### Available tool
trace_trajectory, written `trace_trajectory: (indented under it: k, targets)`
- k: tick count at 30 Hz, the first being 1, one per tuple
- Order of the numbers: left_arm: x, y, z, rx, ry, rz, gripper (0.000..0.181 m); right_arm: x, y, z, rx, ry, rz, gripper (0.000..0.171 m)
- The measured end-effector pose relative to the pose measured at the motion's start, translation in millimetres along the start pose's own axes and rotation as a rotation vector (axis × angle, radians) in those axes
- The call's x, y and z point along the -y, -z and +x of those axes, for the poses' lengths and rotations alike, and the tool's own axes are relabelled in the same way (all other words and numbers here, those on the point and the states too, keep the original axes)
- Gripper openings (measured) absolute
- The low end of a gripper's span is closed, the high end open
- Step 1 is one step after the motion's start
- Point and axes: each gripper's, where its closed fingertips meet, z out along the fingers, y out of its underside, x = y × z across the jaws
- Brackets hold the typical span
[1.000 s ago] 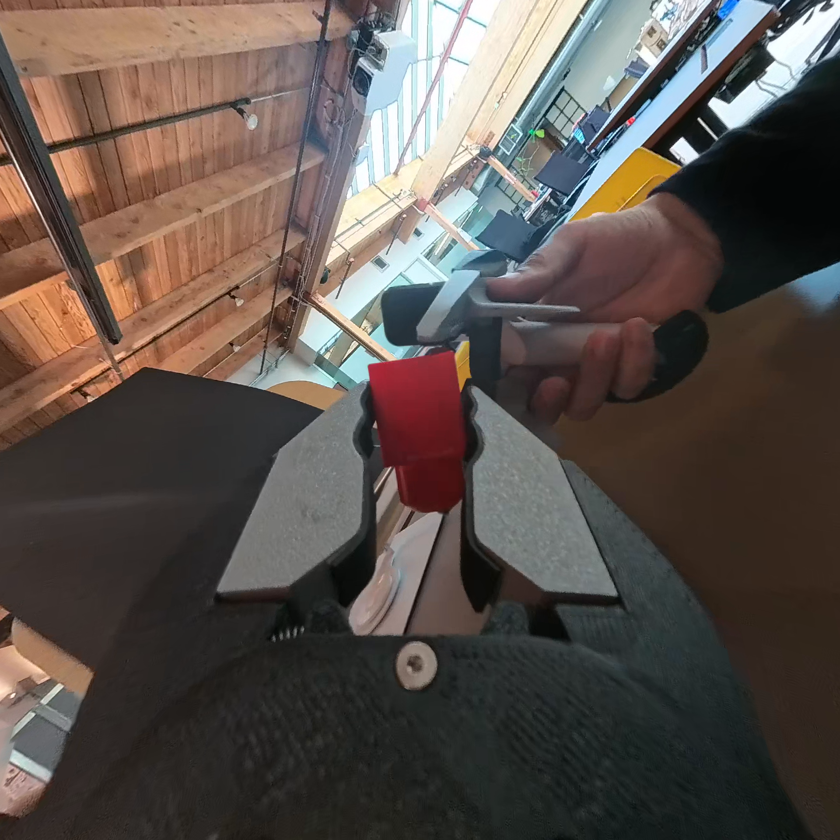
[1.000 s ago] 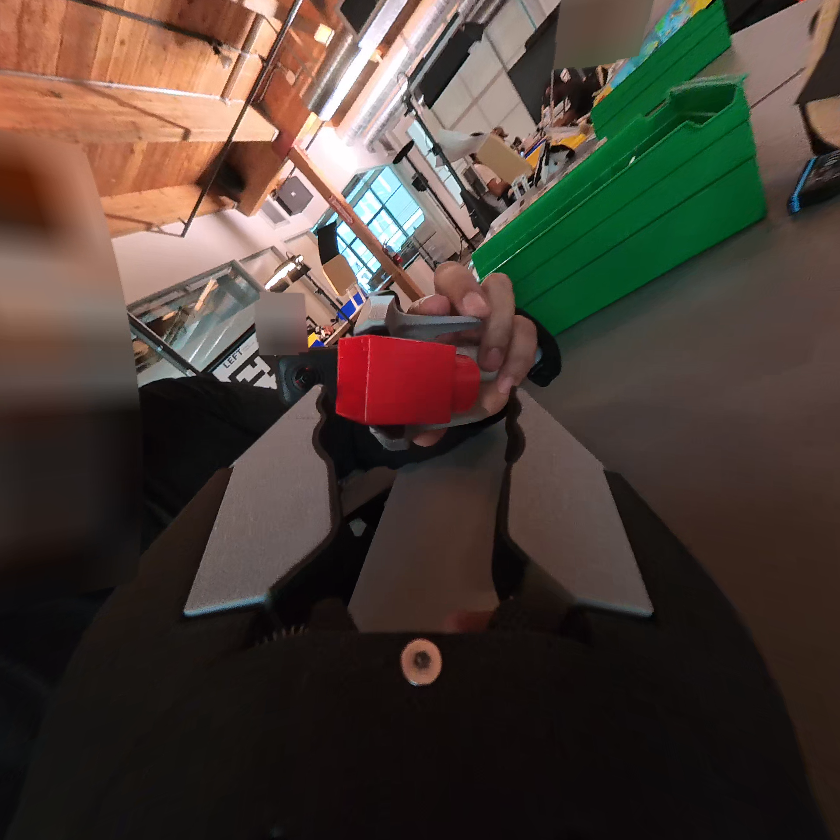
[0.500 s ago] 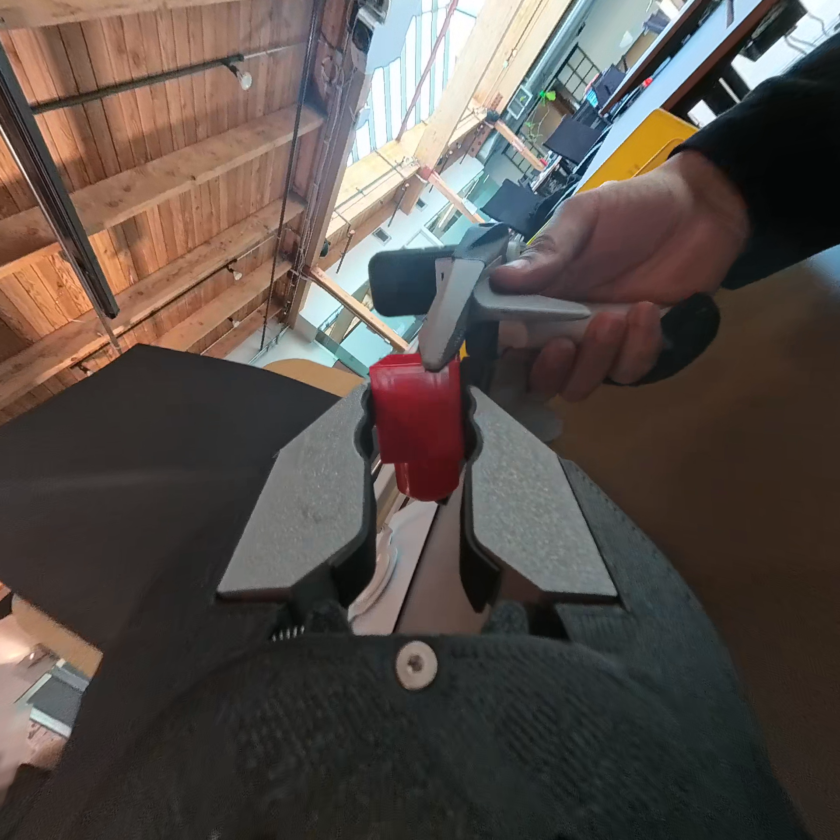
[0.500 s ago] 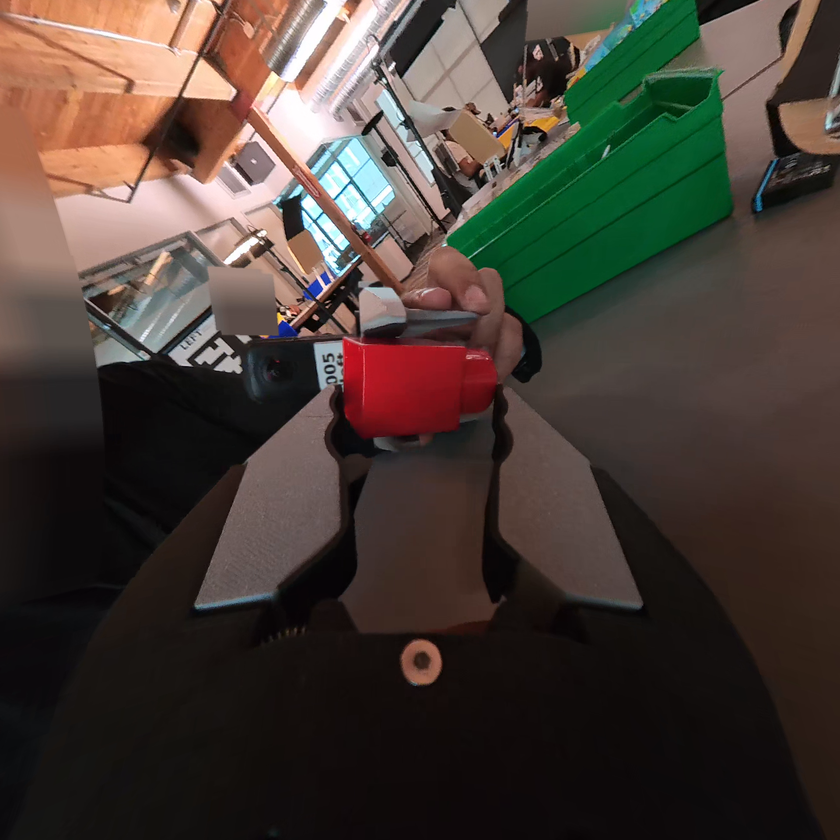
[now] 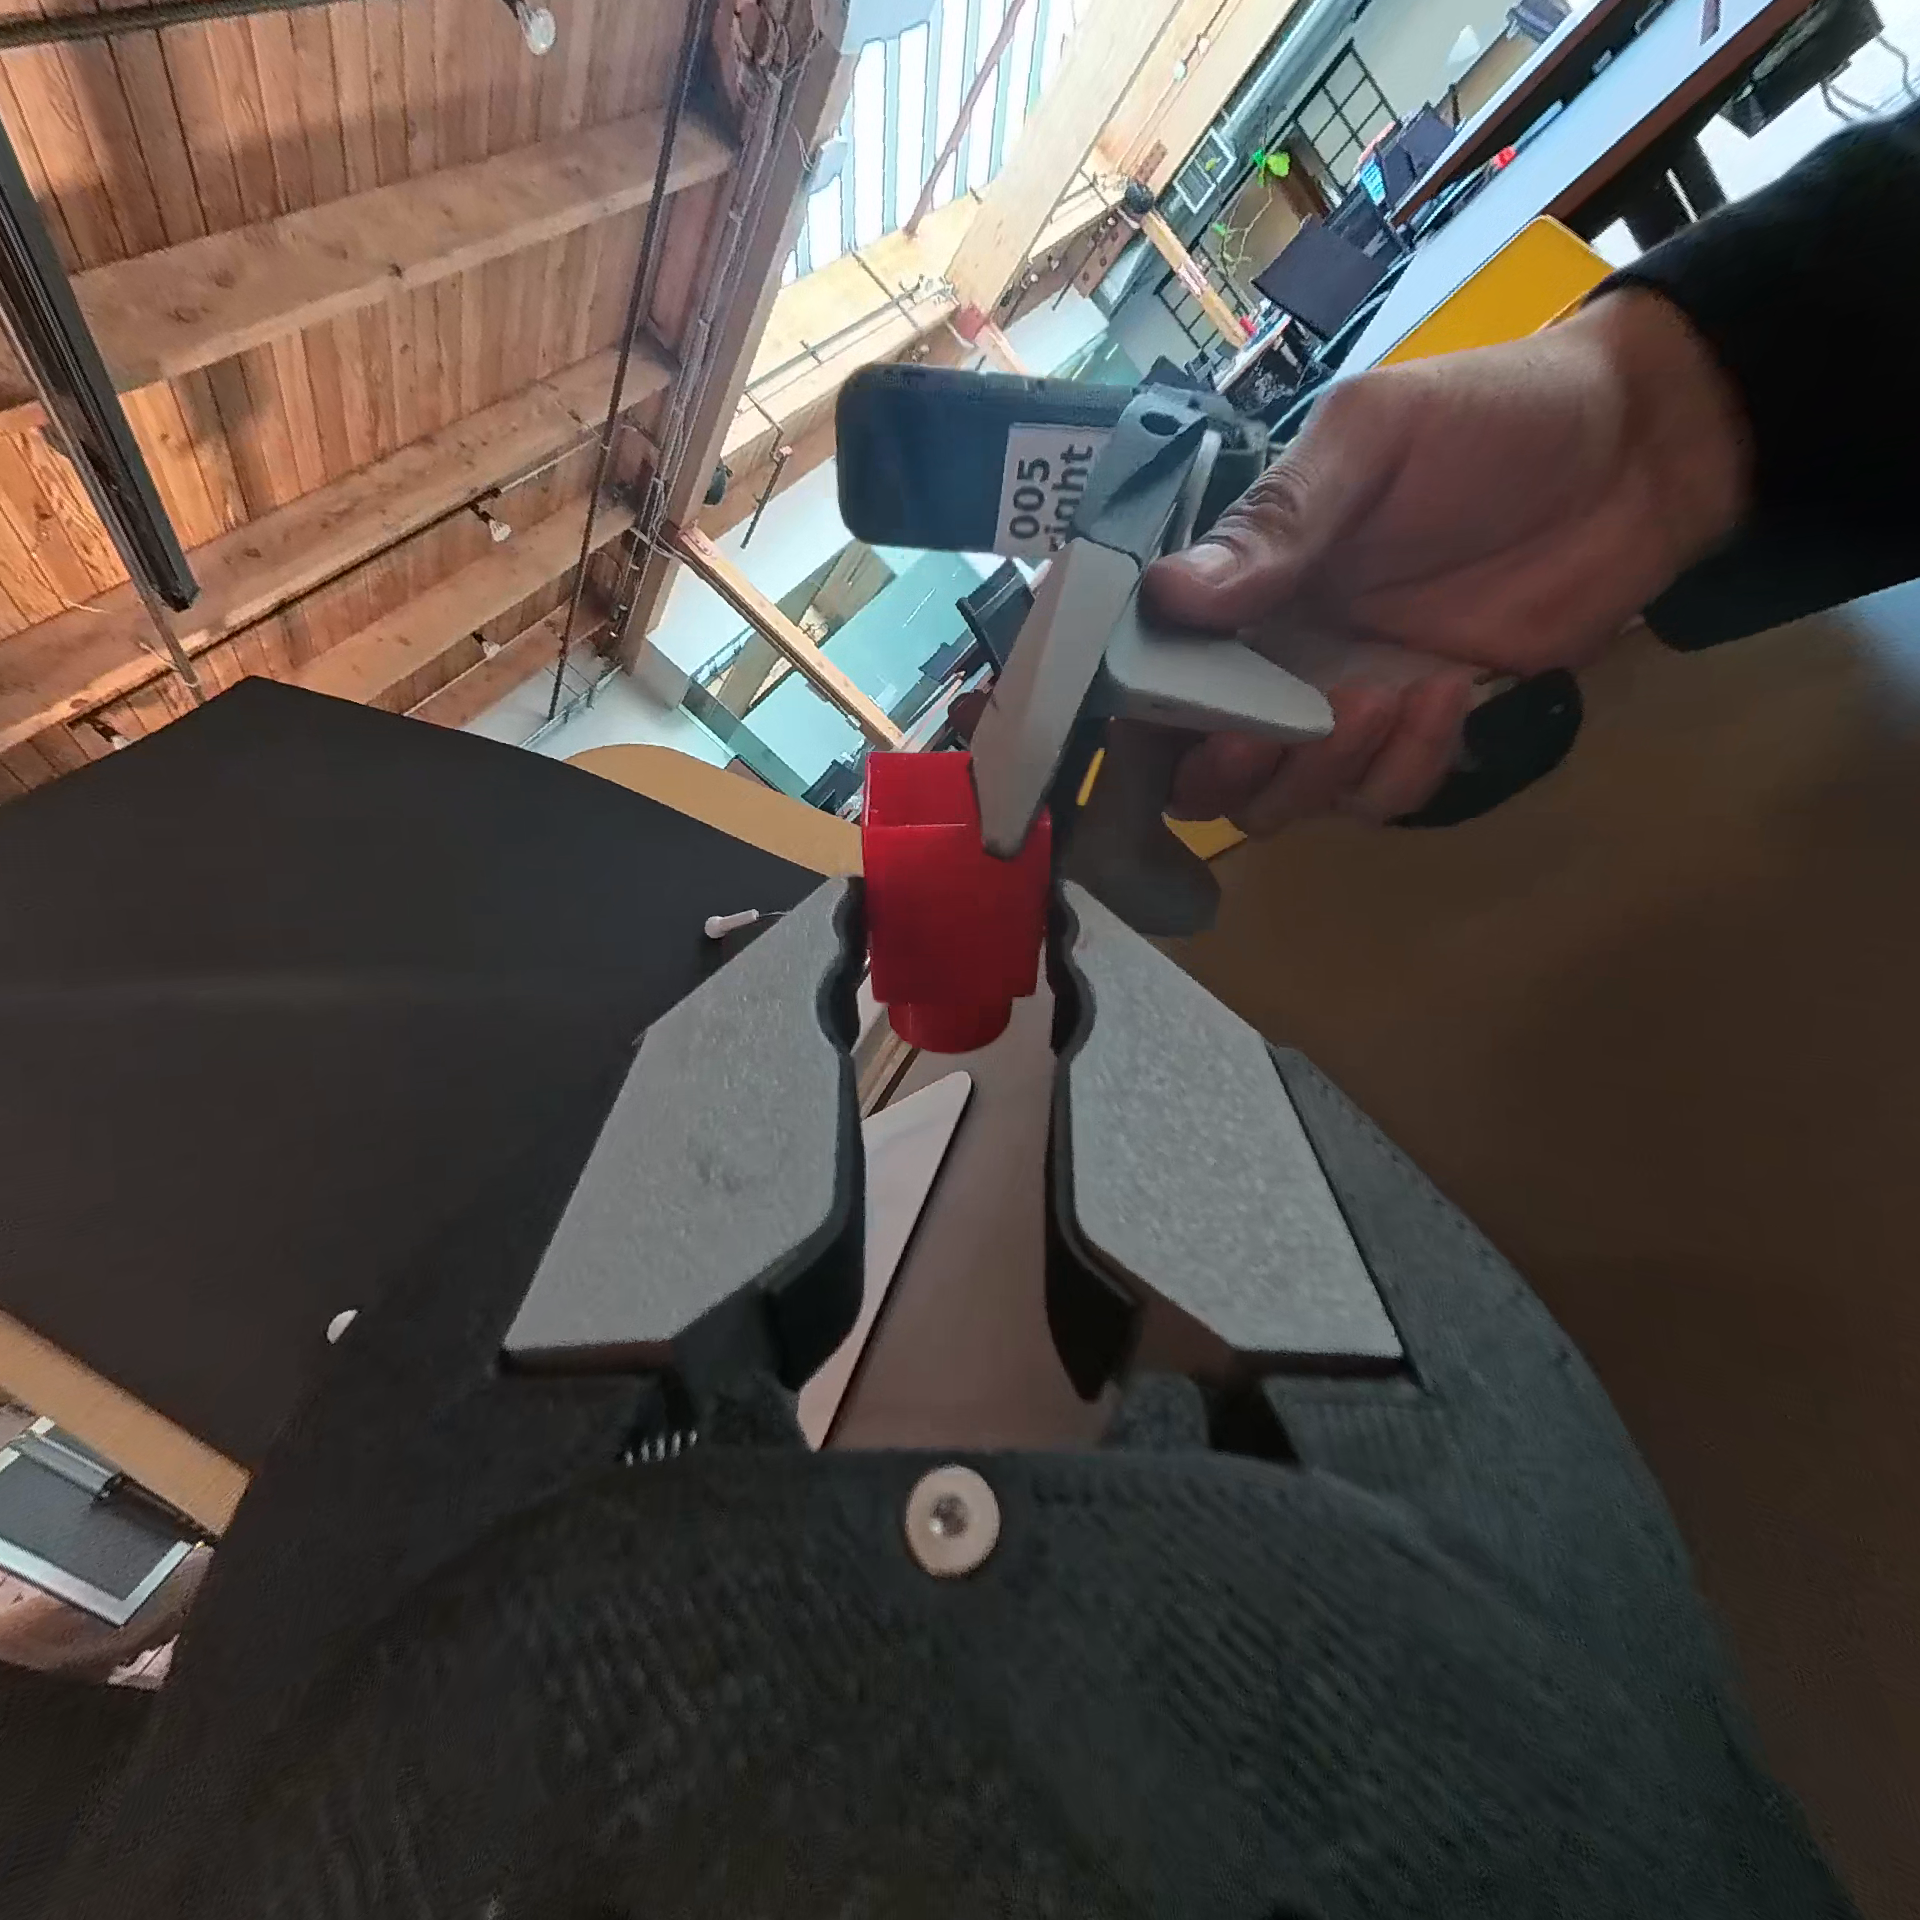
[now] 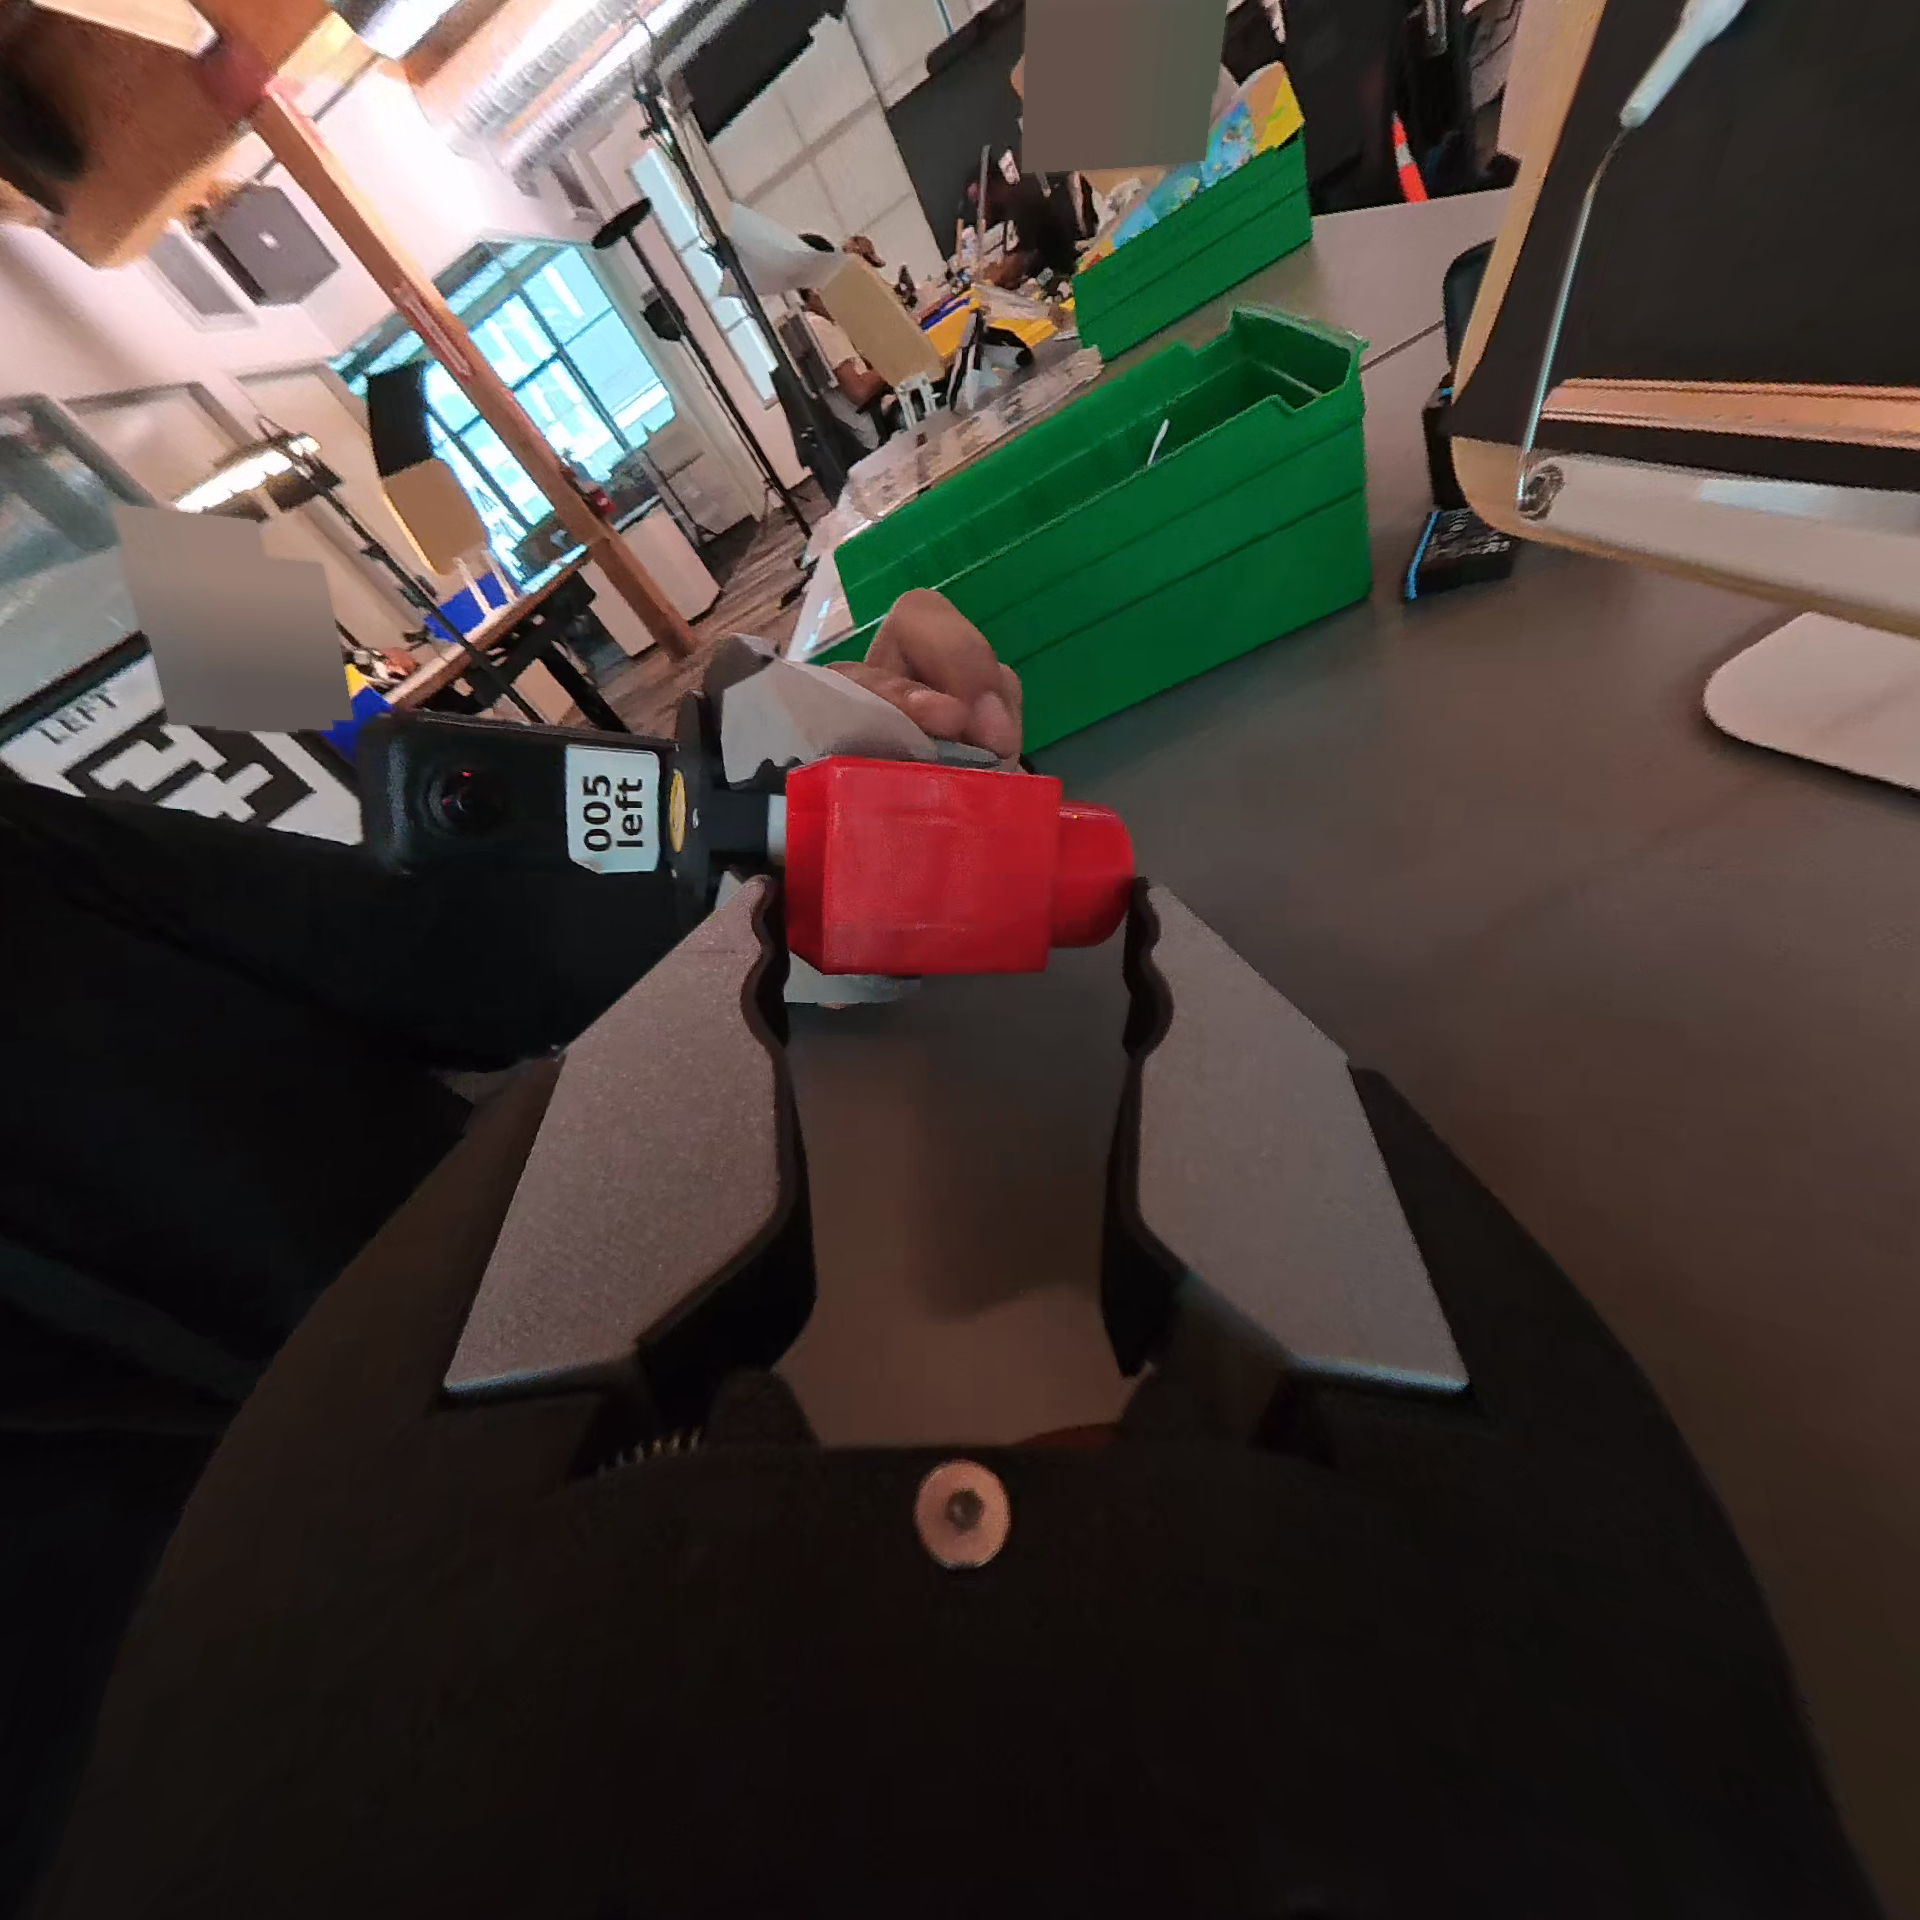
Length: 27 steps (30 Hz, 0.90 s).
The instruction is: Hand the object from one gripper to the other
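A red block (image 5: 951,914) with a round stub on one end sits between the fingertips of my left gripper (image 5: 951,935), which is shut on its sides. In the right wrist view the same red block (image 6: 914,873) lies crosswise between the tips of my right gripper (image 6: 951,914). Its jaws stand wide and touch the block's flat end and its stub end. In the left wrist view one of the right gripper's fingers (image 5: 1029,707) presses on the block's far end. A hand (image 5: 1455,540) holds that gripper. The block is held above the grey table (image 6: 1455,935).
Green bins (image 6: 1101,530) stand on the table behind the block. A monitor (image 6: 1714,312) on a white foot (image 6: 1829,696) is at the right, with a small black box (image 6: 1455,556) beside it. People sit at desks far back. My left and right fingertips are right by each other.
My right gripper's jaws narrowed onto the block's two ends, then held that width. Both grippers tilted, so the right wrist view now shows more of the table. The left gripper kept its hold.
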Motion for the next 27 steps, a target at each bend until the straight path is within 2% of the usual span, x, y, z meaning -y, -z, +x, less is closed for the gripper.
trace_trajectory:
  k: [17, 23, 27]
  targets:
    - [-22, -3, 4, -0.063, 0.083, -0.109, 0.037, 12, 19, 33, -0.376, 0.303, -0.027, 0.063]
    - [-21, -1, -9, -0.056, 0.247, -0.081, 0.032, 15, 27, 41, -0.474, 0.399, -0.043, 0.063]
    - [-21, 2, -25, -0.053, 0.451, -0.054, 0.033, 16, 32, 47, -0.577, 0.524, -0.080, 0.063]
